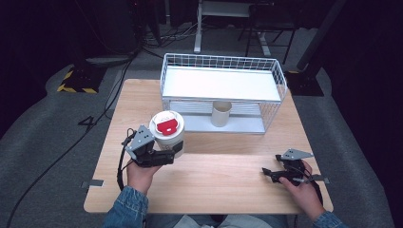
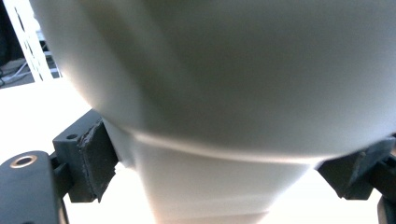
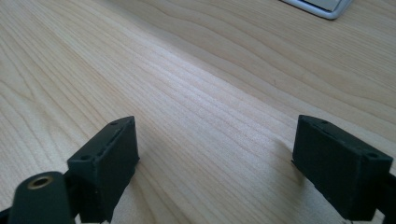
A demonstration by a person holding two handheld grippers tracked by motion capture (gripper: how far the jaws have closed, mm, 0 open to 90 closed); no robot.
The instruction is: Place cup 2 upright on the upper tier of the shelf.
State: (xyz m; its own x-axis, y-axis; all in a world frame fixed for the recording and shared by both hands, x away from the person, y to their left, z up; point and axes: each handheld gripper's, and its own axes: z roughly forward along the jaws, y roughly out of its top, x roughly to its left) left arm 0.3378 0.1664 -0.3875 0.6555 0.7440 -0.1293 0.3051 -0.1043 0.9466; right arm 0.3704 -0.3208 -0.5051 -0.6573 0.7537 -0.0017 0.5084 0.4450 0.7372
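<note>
While left gripper (image 1: 174, 151) clamps lidded cup (image 1: 167, 131), rack (image 1: 223, 84) holds tube (image 1: 221, 114).

High view overlooks table (image 1: 214, 175), gripper views close, right sharing its wood.

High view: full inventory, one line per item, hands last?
lidded cup: 1, white with a red tab on the lid, left of table centre, gripped by the left tongs
paper cup: 1, beige, upright on the wire rack's lower level
wire rack: 1, white, two levels, far side of the table
table: 1, light wood
left tongs: 1, black, shut on the lidded cup
right tongs: 1, black, open, low over bare wood at the right
denim sleeves: 2, blue, bottom edge
</note>
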